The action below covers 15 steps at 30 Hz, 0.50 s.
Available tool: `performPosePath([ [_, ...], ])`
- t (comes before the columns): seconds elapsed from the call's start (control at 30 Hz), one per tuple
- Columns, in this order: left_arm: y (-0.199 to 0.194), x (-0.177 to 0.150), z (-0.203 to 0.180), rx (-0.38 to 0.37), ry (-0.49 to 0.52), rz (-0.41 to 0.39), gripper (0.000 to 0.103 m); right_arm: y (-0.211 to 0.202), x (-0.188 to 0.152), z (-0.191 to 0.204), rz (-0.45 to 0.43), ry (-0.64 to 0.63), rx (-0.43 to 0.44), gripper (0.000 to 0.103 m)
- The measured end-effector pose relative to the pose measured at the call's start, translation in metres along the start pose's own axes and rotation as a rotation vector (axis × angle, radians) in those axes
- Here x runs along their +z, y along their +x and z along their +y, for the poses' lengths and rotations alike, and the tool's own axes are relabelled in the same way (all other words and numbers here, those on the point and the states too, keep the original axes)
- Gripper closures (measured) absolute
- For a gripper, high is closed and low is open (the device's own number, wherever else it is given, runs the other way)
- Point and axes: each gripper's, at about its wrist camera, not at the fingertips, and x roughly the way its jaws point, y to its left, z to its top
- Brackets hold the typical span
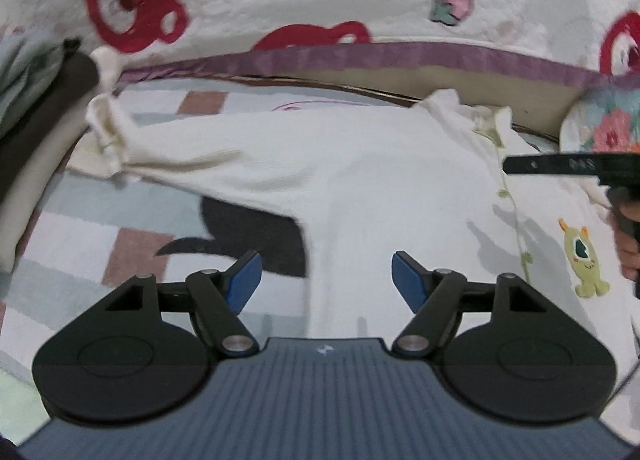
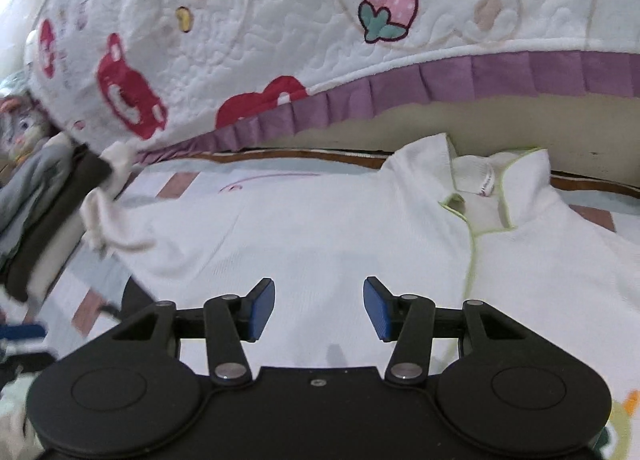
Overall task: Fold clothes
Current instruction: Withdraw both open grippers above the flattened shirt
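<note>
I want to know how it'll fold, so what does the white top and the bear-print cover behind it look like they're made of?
White top: looks like a soft matte knit, likely cotton; faint ribbing shows and it creases limply. Bear-print cover: quilted, padded fabric, judging by its puckered stitch lines, with a pleated purple trim that looks smoother and woven.

Quilted bedspread [image 2: 280, 20]; striped mat [image 1: 80, 228]

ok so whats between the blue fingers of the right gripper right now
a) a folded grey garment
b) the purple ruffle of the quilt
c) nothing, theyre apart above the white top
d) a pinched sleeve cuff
c: in the right wrist view the right gripper has its blue fingers spread apart with nothing pinched, and only the flat cream-white long-sleeved top with green piping shows through the gap.
</note>
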Motion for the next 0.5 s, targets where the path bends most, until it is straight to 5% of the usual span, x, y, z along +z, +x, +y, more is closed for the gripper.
performPosePath([
  [0.33,-0.019,0.035,-0.103,0.081,0.113,-0.073,0.032,-0.098,-0.051,-0.053,-0.030,-0.118,0.034,0.048],
  [0.5,-0.006,0.050,-0.165,0.024,0.210,-0.058,0.029,-0.138,-0.075,-0.090,-0.071,-0.131,-0.021,0.046],
])
